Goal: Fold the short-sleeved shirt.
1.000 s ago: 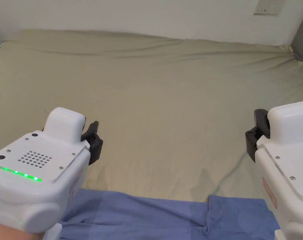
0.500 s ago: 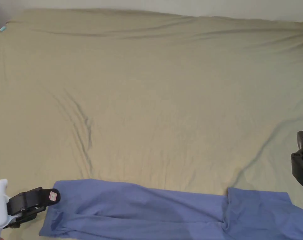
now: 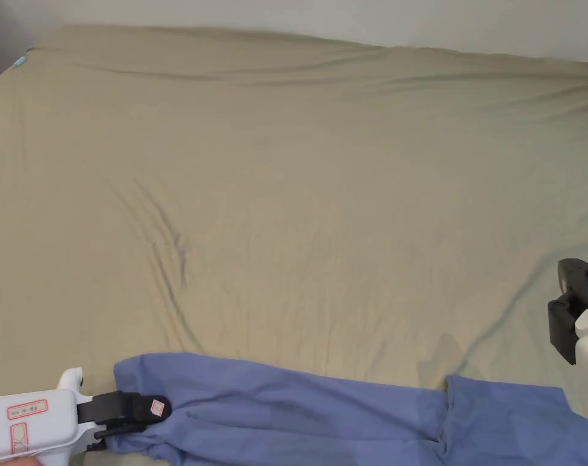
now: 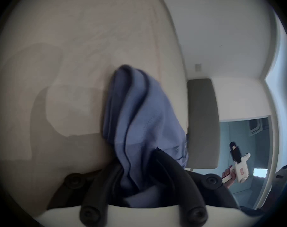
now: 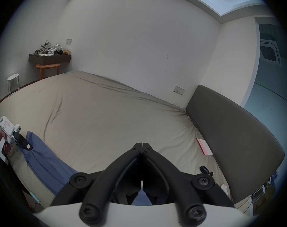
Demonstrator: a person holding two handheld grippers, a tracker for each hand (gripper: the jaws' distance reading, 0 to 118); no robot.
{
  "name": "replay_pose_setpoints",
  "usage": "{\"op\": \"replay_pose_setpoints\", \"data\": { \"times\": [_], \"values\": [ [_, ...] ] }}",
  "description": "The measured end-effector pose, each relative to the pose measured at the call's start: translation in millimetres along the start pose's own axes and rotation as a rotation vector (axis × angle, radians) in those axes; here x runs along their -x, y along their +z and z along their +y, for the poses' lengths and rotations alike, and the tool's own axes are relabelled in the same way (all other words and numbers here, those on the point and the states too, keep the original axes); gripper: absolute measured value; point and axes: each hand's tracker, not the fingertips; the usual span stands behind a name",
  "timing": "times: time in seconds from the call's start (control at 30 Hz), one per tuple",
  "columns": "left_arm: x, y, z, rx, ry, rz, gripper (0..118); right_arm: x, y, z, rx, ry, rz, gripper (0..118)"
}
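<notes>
While the left gripper (image 3: pixel 142 411) lies level, jaws pinching the shirt (image 3: pixel 323 412), the right gripper (image 5: pixel 142 144) hovers, jaws pressed together.

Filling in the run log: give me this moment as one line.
left gripper: shut on blue shirt corner | right gripper: shut, empty, above bed | shirt: lying along near edge, unfolded

No legible text anywhere. Left gripper (image 3: pixel 142 409) body carries red-outlined stickers, small red-edged tag on jaw tip; print too small to make out. Right gripper (image 3: pixel 567 315): sliver of red sticker on body at frame edge, unreadable. Pink-edged card (image 5: pixel 204 147) on bed beyond right gripper: blank.
</notes>
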Motion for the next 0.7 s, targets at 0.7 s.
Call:
{"op": "replay_pose_setpoints", "data": {
  "times": [0.7],
  "values": [
    [-71.2,82.1,3.9,-0.217,-0.294,0.458,11,-17.3,9.7,8.4,-0.001,-0.085,0.055,2]
  ]
}}
